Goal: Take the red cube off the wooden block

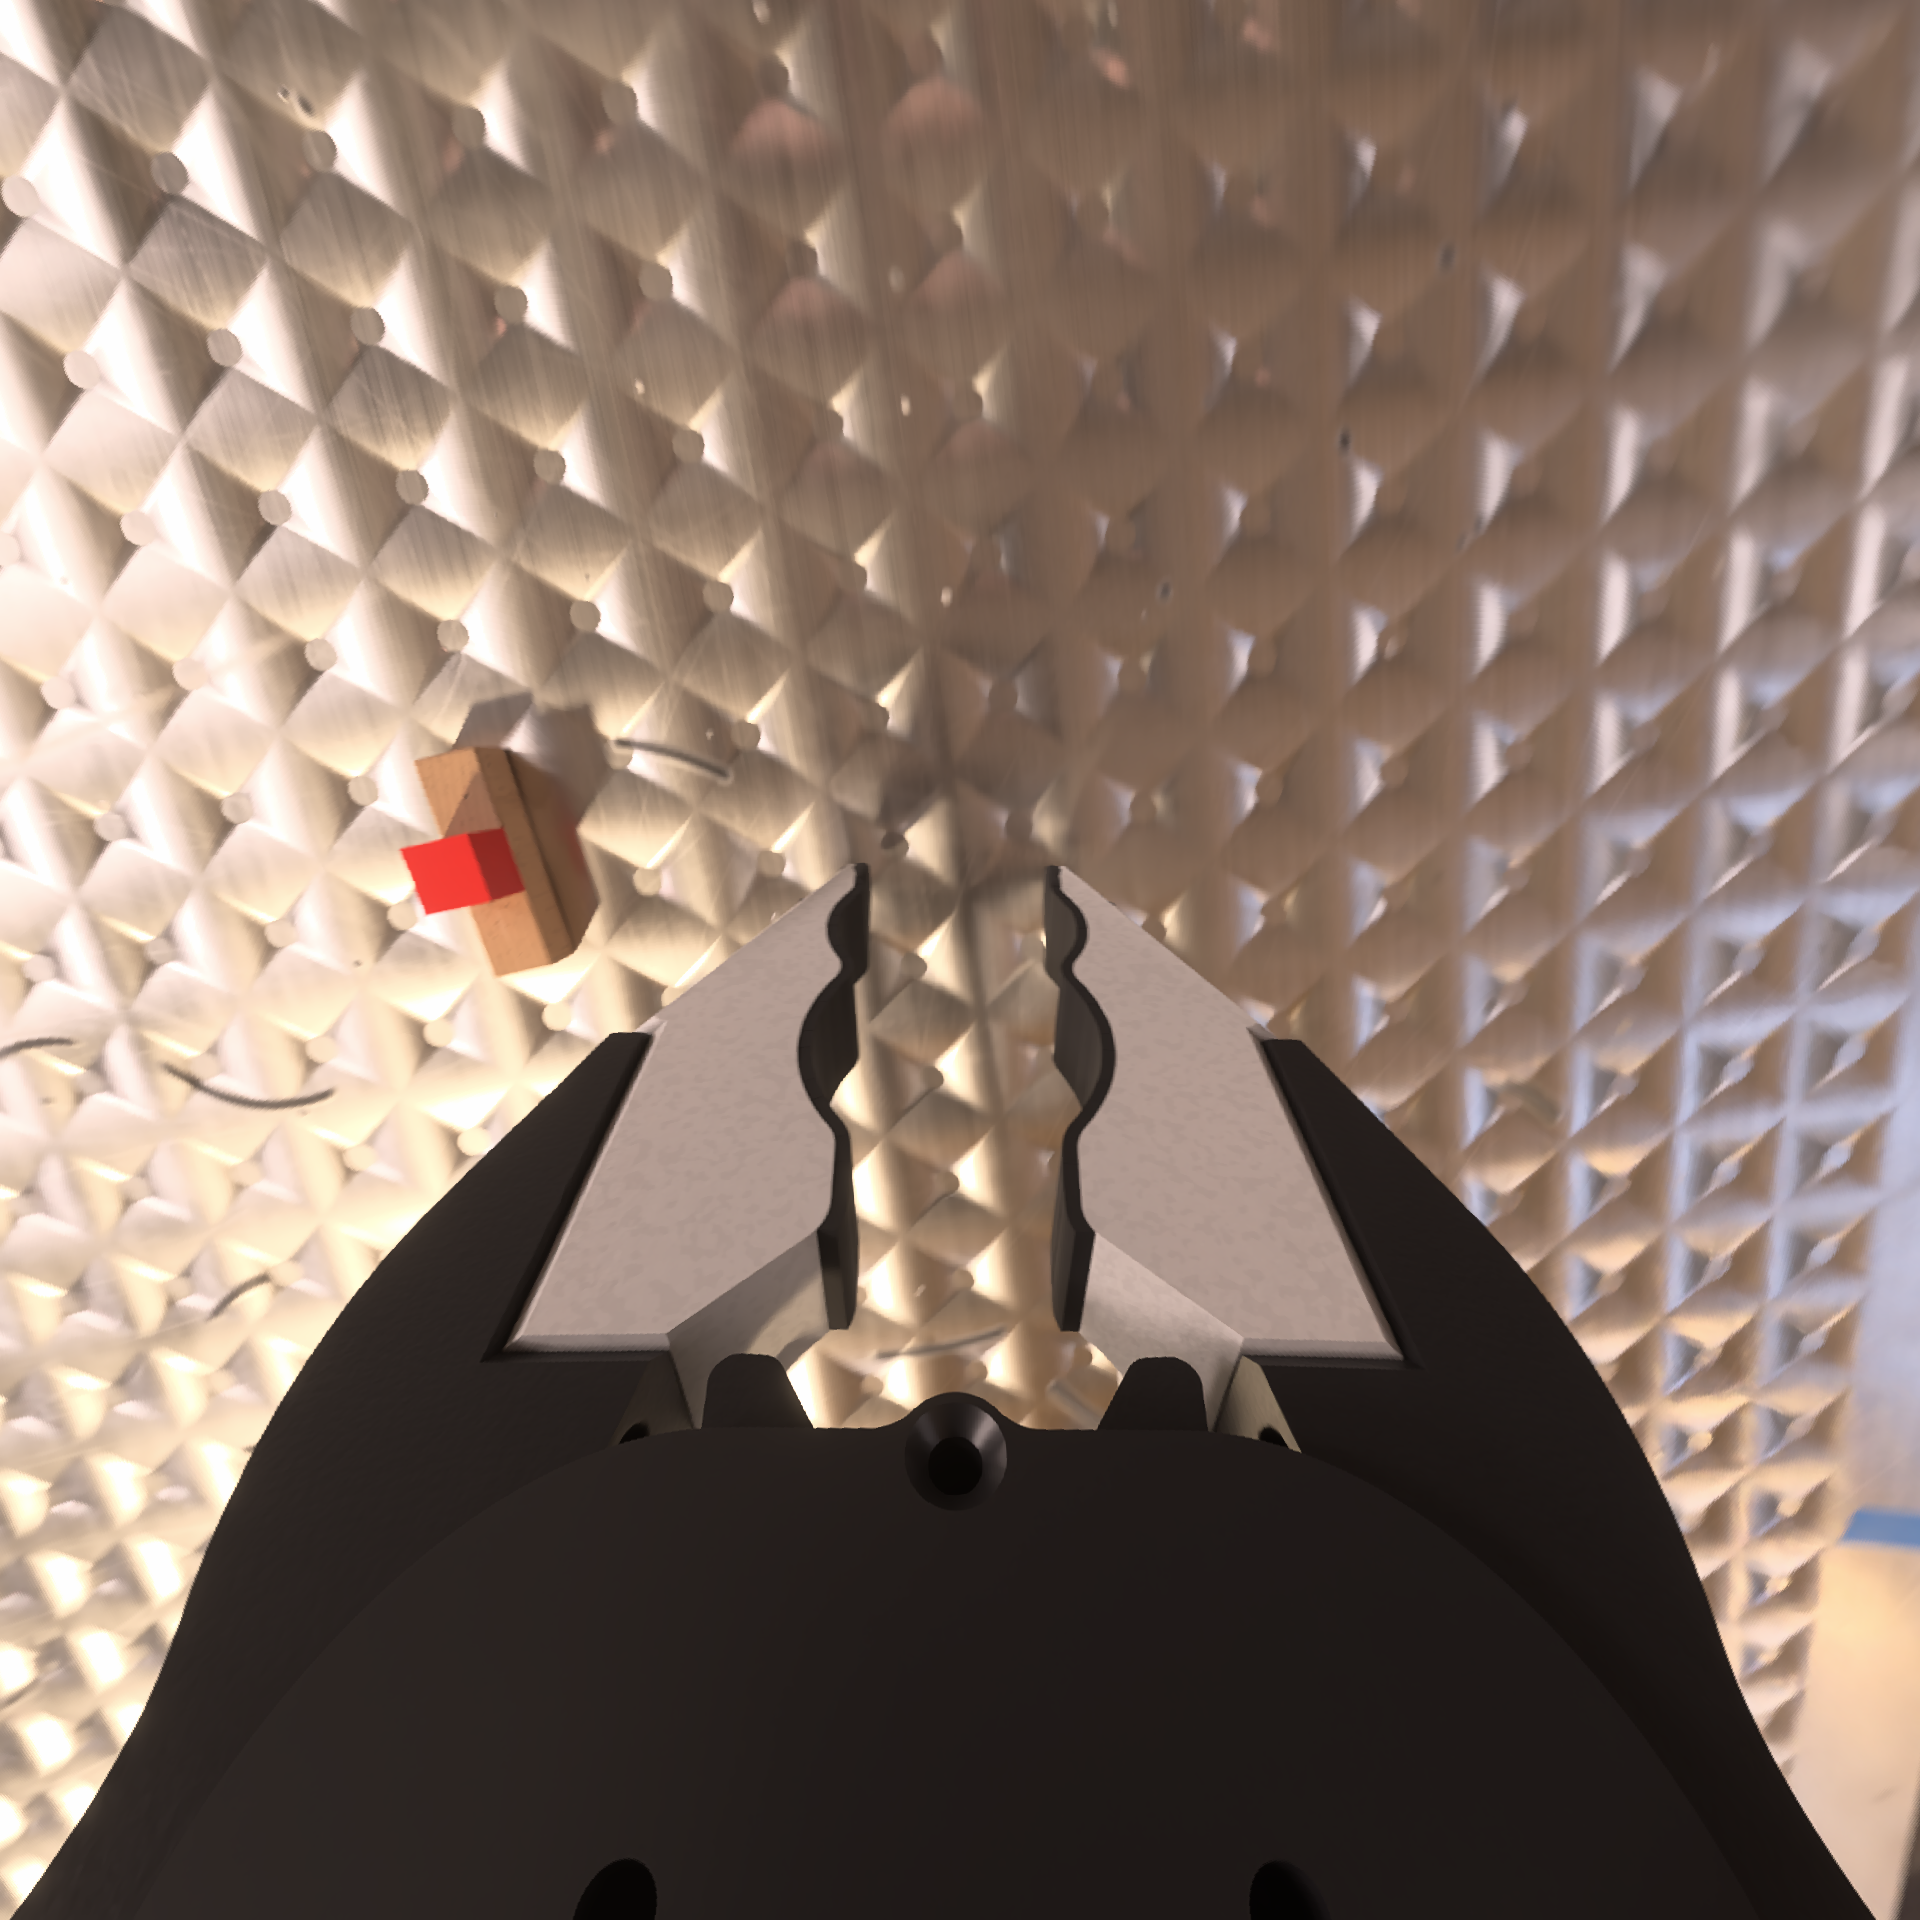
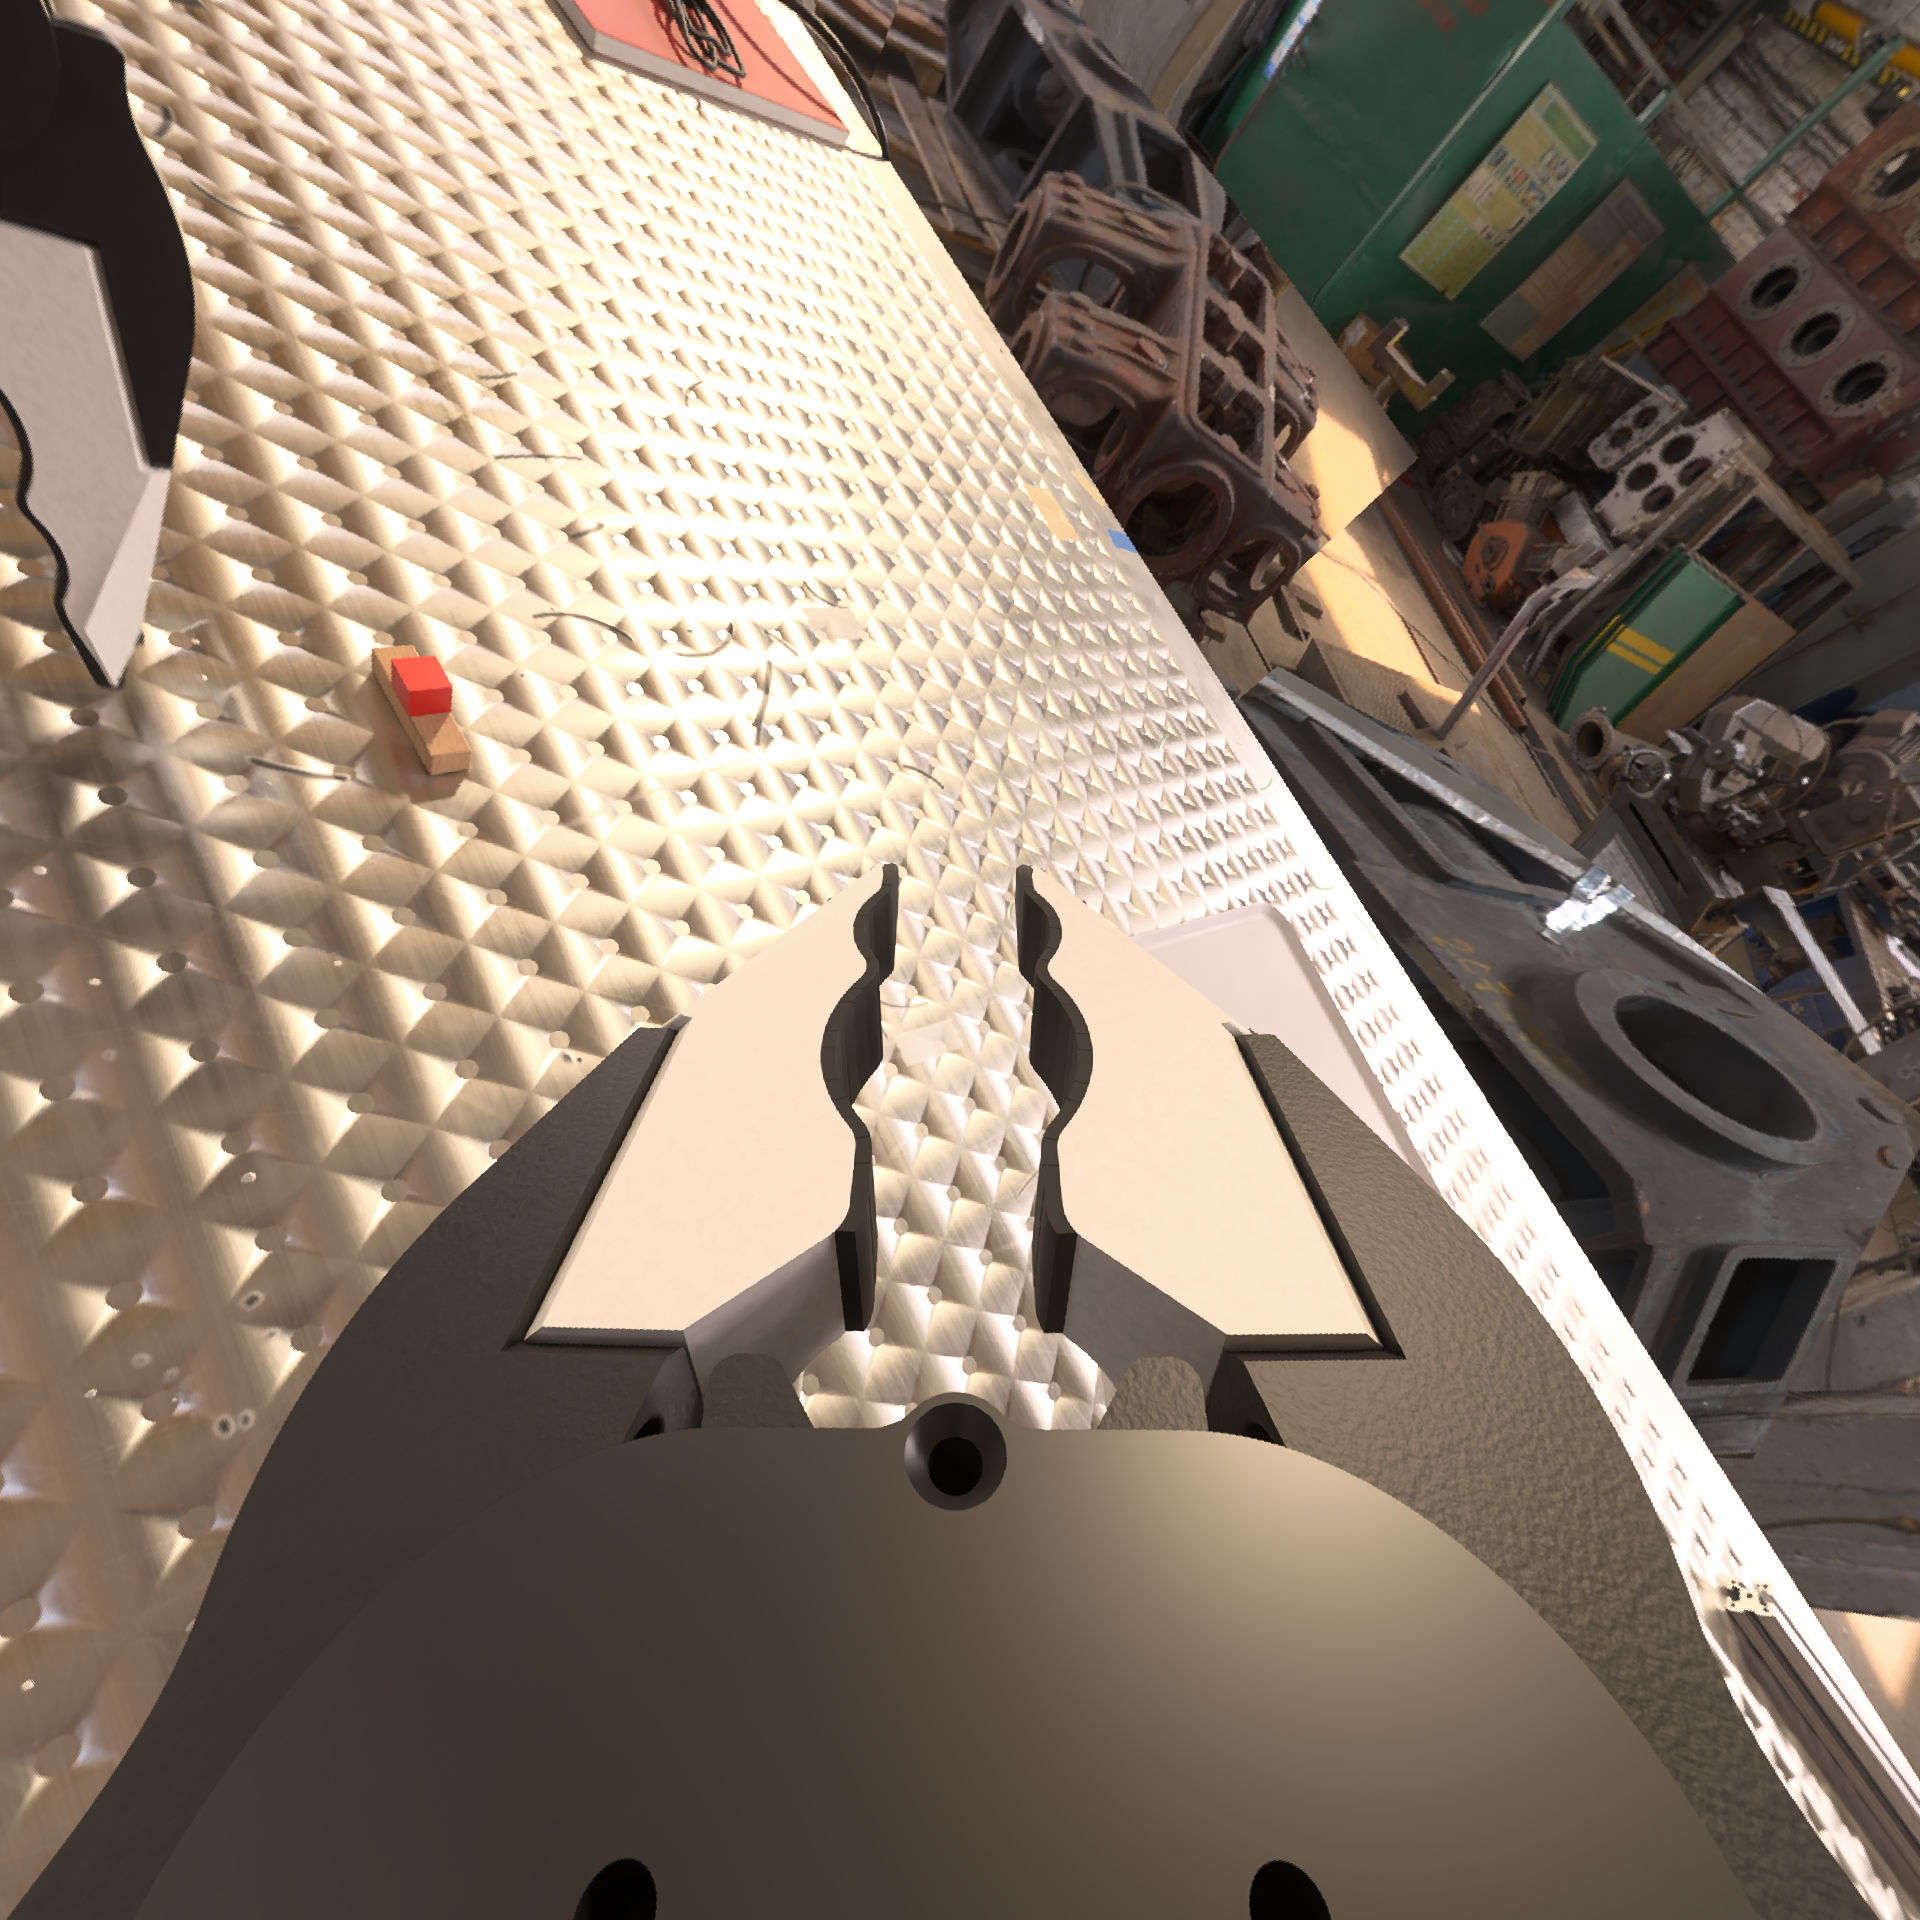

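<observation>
- While both grippers hang clear of the work, the red cube (image 1: 462, 876) sits on one end of the wooden block (image 1: 520, 883), not centred; block lies flat on the perforated metal table (image 1: 1351, 520).
- Left gripper (image 1: 954, 883): jaws parted by a moderate gap, nothing between them, table shows through. Looks down steeply at the table.
- From the left gripper the cube lies up and to the left of the fingertips, well apart, off the finger line.
- Right gripper (image 2: 954, 883): jaws likewise parted, a bit narrower, empty.
- In the right wrist view the red cube (image 2: 421, 686) and wooden block (image 2: 421, 712) sit far ahead and to the left; the left gripper (image 2: 88, 416) shows at the upper left edge, its tip near the block.
- Block's long axis runs diagonally in both views, cube at the farther end as seen from the right.
- Judgement: left gripper is nearer, likely the one to reach. It needs a sideways shift to its left plus descent.
- Judgement: closing across the cube's free faces looks best; block may drag along if grazed.
</observation>
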Tool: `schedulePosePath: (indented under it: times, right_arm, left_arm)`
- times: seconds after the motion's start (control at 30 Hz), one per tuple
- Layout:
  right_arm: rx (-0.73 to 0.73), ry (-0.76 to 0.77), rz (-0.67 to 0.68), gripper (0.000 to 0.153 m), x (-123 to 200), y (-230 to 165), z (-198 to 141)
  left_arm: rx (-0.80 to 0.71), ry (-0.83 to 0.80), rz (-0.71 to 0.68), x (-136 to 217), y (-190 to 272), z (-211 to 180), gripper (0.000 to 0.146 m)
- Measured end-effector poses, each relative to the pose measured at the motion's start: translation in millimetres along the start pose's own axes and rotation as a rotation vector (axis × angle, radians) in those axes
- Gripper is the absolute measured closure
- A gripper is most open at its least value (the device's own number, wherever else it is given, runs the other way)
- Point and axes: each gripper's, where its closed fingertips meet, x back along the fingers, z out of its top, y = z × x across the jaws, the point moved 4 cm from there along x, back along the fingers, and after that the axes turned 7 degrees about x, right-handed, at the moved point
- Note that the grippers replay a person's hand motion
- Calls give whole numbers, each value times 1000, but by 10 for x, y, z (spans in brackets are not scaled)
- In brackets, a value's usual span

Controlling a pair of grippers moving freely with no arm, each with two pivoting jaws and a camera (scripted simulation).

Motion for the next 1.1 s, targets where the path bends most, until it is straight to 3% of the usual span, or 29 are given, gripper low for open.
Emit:
schedulePosePath:
  times: [0.1, 0.17, 0.33, 0.43, 0.5, 0.6, 0.77, 1.0, 1.1]
  right_arm:
    - [3, -11, 0, 130, 6, 1, -16]
    - [-6, -8, -4, 130, 14, 20, -28]
    - [-17, -7, -3, 130, -10, 24, -43]
    - [1, -17, 5, 130, -29, -7, -27]
    - [7, -18, 7, 130, -34, -15, -16]
    - [5, -16, 7, 130, -38, -13, -18]
    - [4, -19, 3, 130, -25, -4, -30]
    - [8, 20, -2, 130, -2, 6, 5]
    - [32, 36, 1, 130, 6, -11, 23]
  left_arm:
    - [-114, -120, 104, 103, -161, -171, 128]
    - [-103, -106, 190, 207, -314, -227, 131]
    - [69, 128, 164, 310, -465, -173, 119]
    - [164, 267, 26, 329, -419, -42, 103]
    - [234, 336, 42, 371, -499, 29, 102]
    - [245, 239, 144, 264, -610, 32, 103]
    - [236, 101, 161, 28, -719, 39, 108]
    - [175, 107, 169, 26, -817, 103, 133]
    - [216, 207, 123, 251, -867, 184, 134]
